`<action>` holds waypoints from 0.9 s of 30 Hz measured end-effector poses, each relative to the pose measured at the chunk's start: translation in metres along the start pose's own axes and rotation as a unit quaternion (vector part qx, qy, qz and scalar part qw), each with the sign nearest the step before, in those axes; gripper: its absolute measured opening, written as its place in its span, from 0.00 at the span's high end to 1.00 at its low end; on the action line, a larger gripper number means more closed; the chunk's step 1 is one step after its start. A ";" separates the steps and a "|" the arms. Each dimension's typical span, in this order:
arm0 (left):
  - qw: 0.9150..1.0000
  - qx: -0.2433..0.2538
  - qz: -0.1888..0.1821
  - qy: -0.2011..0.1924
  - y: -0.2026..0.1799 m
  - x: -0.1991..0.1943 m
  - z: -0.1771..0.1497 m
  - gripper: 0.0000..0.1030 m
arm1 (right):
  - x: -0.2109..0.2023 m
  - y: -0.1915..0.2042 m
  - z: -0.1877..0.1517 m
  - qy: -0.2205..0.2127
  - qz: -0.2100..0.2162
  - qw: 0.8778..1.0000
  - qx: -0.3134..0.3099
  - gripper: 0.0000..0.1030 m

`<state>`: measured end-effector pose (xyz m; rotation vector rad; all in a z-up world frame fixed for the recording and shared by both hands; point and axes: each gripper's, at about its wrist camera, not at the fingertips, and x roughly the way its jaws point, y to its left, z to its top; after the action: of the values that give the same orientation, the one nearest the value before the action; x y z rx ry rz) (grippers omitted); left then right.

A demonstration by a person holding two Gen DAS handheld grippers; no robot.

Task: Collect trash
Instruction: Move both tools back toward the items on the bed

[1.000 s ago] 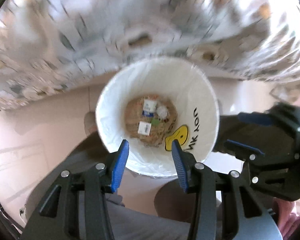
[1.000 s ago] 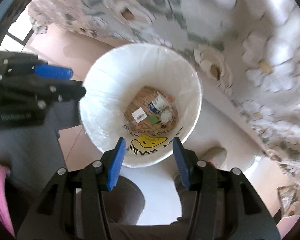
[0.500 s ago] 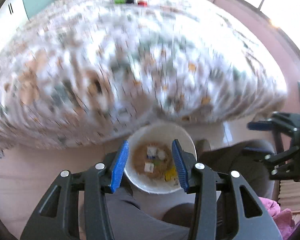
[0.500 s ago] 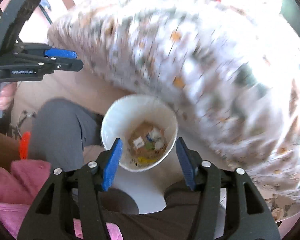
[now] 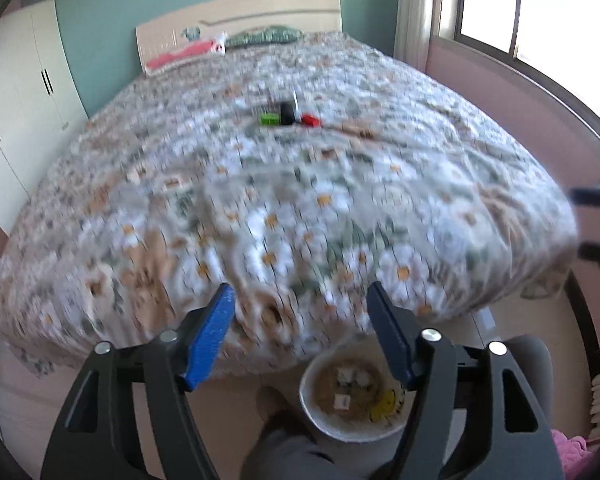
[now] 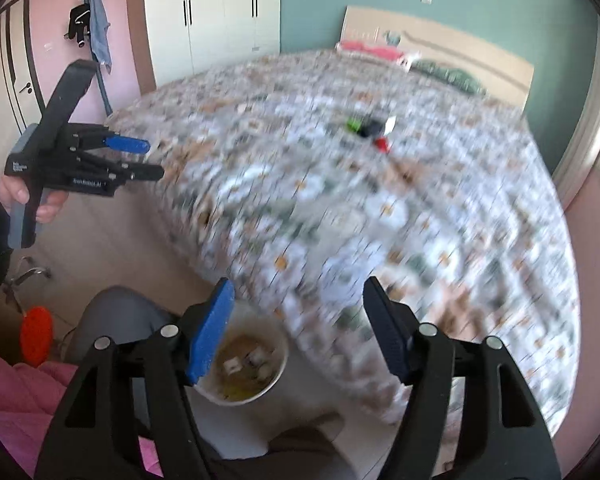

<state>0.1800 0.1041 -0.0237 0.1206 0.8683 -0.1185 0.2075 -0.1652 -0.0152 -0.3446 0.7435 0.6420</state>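
1. Blue-padded left gripper (image 5: pixel 300 334): seen at the bottom of the left wrist view, jaws opening, nothing between them. It is also seen in the upper left of the right wrist view, held by a hand (image 6: pixel 24 196).
2. Blue-padded right gripper (image 6: pixel 298 330): at the bottom of the right wrist view, jaws opening, nothing held.
3. White trash bin (image 5: pixel 356 432): placed on the floor at the foot of the bed, bottom centre of both views, already containing scraps.
4. Remaining trash: a green item (image 5: pixel 269 119), a black item (image 5: pixel 287 113) and a red item (image 5: pixel 310 120), clustered mid-bed in the upper centre of the frame; a white scrap beside them is too blurred to be identified.
5. Floral bedspread (image 5: pixel 260 208): a soft, wide surface lying between the bin and the cluster.
6. Risks judged: small pieces could be pressed into the soft cover or missed; cloth could be pinched with them; the bin could be knocked by the person's leg (image 6: pixel 112 312) close beside it.
7. Surroundings: wardrobe (image 6: pixel 212 12), headboard, pillows, window.
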 end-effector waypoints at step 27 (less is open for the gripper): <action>0.996 0.077 0.025 -0.033 0.035 0.080 0.153 0.21 | 0.071 -0.071 0.153 -0.024 -0.039 0.998 -0.044 0.32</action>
<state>0.3521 0.1111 0.0150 0.2811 0.7889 -0.1424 0.3724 -0.1122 0.0446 -0.4353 0.6537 0.6092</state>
